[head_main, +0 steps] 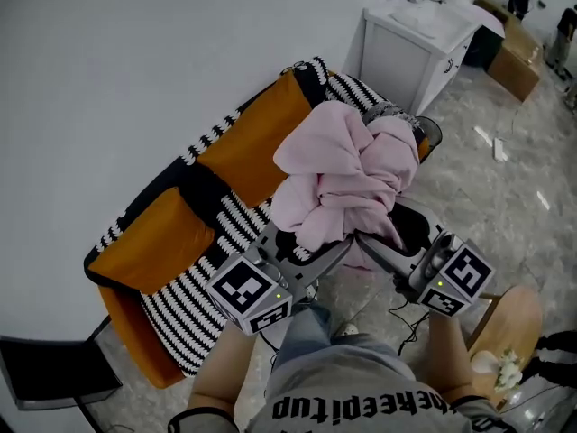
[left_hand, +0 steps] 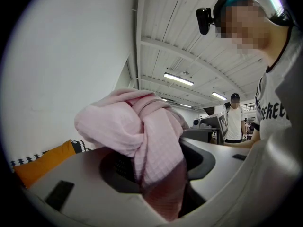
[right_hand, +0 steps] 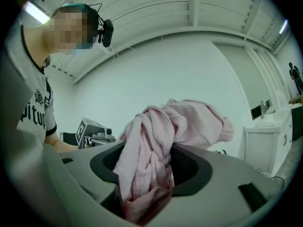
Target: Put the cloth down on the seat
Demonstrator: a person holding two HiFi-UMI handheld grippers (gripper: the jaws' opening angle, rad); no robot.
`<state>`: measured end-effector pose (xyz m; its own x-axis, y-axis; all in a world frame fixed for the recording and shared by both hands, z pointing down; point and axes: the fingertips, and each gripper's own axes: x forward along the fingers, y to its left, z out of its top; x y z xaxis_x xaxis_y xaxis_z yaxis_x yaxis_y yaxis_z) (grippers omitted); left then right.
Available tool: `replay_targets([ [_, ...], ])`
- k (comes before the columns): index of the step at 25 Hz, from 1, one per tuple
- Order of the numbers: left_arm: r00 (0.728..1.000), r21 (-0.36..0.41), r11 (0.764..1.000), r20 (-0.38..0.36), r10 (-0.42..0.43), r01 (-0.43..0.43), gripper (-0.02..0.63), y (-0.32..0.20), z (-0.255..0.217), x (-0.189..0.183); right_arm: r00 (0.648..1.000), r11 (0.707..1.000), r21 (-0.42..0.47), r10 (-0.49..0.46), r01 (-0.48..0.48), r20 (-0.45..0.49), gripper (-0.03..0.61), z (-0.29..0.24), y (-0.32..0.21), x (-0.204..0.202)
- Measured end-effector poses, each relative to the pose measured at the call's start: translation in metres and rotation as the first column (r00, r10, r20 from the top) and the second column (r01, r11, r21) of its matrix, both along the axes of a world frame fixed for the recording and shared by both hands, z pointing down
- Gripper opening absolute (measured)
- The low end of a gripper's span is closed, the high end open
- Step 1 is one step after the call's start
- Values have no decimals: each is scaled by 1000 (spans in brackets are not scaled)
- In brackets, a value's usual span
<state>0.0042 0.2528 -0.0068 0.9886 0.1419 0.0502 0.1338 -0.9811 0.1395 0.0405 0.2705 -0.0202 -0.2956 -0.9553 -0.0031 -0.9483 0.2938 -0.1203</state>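
A white cabinet (head_main: 397,61) carrying a sink (head_main: 431,18) is standing against the wall (head_main: 135,52). A cardboard box (head_main: 516,66) is lying beyond it on the marble floor (head_main: 505,188). A wooden stool (head_main: 514,318) is sitting at lower right. A person (left_hand: 233,122) is standing under glowing ceiling lights (left_hand: 178,79).

The cloth (head_main: 347,170) is pale pink with a fine waffle weave, bunched into a loose, crumpled wad. It is held up in the air, pinched from below between the jaws of the left hand-held gripper (left_hand: 156,174) and the right hand-held gripper (right_hand: 147,178). The seat (head_main: 194,300) below it has orange cushions over black-and-white stripes and stands against a white wall.
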Motion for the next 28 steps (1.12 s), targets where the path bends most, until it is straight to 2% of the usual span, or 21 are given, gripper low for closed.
replay_targets([
  [7, 1000, -7, 1000, -3, -2, 2, 230, -49, 1, -8, 1000, 1000, -8, 0, 0, -3, 282, 1, -49, -8],
  [14, 1000, 19, 999, 12, -25, 25, 232, -44, 2, -8, 1000, 1000, 6, -23, 23, 9, 282, 2, -46, -8],
  [28, 999, -38, 999, 38, -24, 26, 231, -45, 6, -7, 1000, 999, -46, -12, 13, 17, 282, 6, -46, -7],
])
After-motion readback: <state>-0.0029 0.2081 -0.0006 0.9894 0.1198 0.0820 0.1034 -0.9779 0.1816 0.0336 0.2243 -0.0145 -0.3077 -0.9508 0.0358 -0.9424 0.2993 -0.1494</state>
